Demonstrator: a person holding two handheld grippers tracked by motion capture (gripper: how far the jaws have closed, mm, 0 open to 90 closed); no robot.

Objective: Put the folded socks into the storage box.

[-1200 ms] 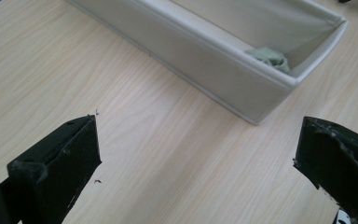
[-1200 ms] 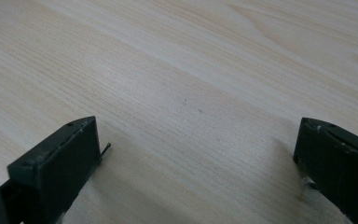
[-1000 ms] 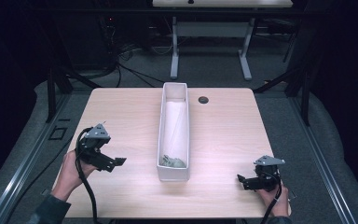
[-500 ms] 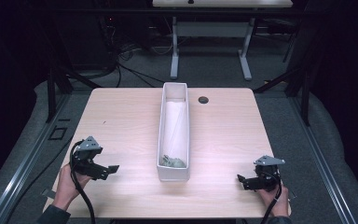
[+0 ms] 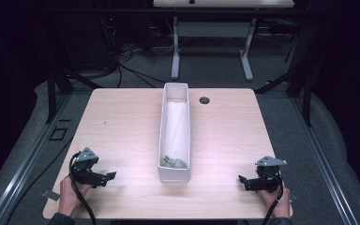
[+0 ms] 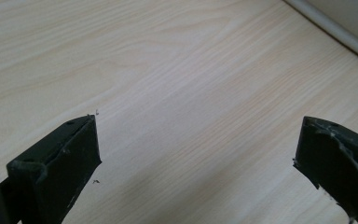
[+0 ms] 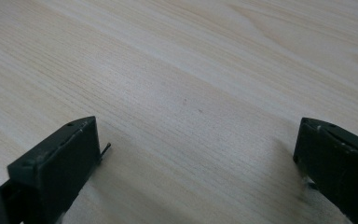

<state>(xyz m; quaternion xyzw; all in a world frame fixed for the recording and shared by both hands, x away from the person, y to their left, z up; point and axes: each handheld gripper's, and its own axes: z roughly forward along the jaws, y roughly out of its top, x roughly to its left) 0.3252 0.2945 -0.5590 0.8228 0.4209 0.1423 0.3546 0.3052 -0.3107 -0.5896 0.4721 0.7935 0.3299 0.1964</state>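
Note:
A long white bin stands lengthwise in the middle of the wooden table, with a small grey-green object lying at its near end. My left gripper rests low on the table near the front left corner, open, its jaws wide apart over bare wood. The bin's rounded base edge shows in the left gripper view's top right corner. My right gripper sits near the front right corner, open, with bare wood between its jaws.
A dark round grommet is set into the table right of the bin's far end. Beyond the table are cables on the floor and the white legs of another desk. A metal rail runs along the left.
My left gripper has drawn back toward the table's front left corner and dropped lower. The right gripper has stayed put.

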